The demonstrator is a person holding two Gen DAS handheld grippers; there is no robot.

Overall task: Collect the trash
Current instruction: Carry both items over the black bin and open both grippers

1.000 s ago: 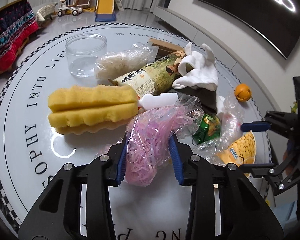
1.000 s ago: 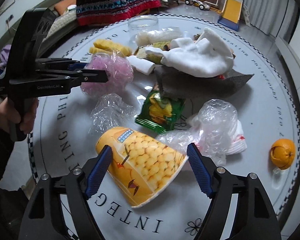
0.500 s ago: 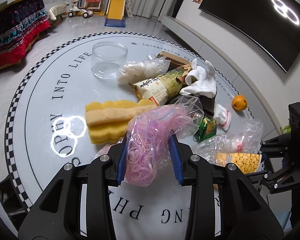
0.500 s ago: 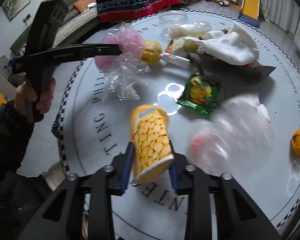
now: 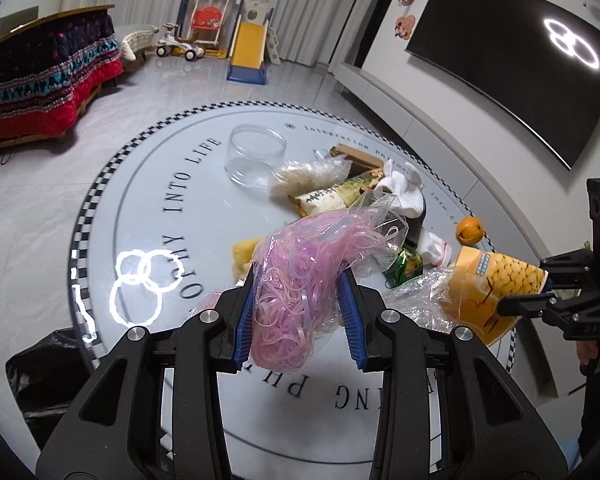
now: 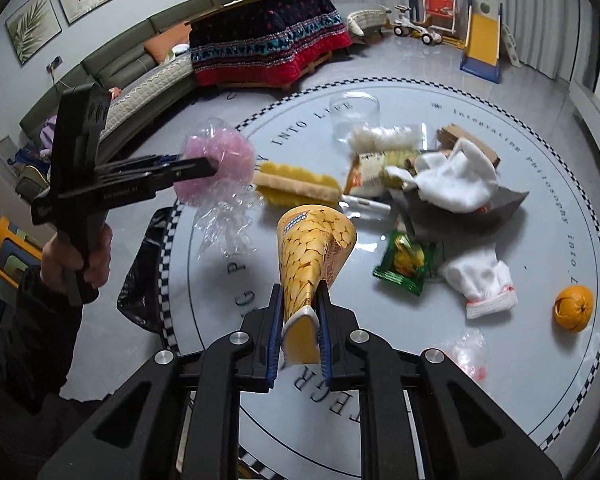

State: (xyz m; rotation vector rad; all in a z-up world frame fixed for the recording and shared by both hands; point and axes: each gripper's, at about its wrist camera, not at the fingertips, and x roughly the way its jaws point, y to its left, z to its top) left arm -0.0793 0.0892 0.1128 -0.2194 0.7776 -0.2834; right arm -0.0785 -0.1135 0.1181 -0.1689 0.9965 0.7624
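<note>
My left gripper (image 5: 298,316) is shut on a clear bag of pink rubber bands (image 5: 300,280) and holds it up above the round table (image 5: 148,208); it also shows in the right wrist view (image 6: 220,160), with a crumpled clear plastic (image 6: 224,224) hanging under it. My right gripper (image 6: 299,340) is shut on a squashed yellow corn-print paper cup (image 6: 312,252), lifted above the table; the cup also shows in the left wrist view (image 5: 496,284). A black trash bag (image 6: 148,272) sits on the floor by the table's edge.
On the table lie a yellow sponge (image 6: 296,184), a clear jar (image 5: 256,152), a snack packet (image 5: 332,196), white cloths (image 6: 456,176), a green wrapper (image 6: 404,264), a white glove (image 6: 484,280), an orange (image 6: 574,306) and clear plastic (image 6: 468,350).
Both grippers have risen and pulled back from the table. The right gripper closed on the corn cup and lifted it. The left carried the rubber-band bag higher.
</note>
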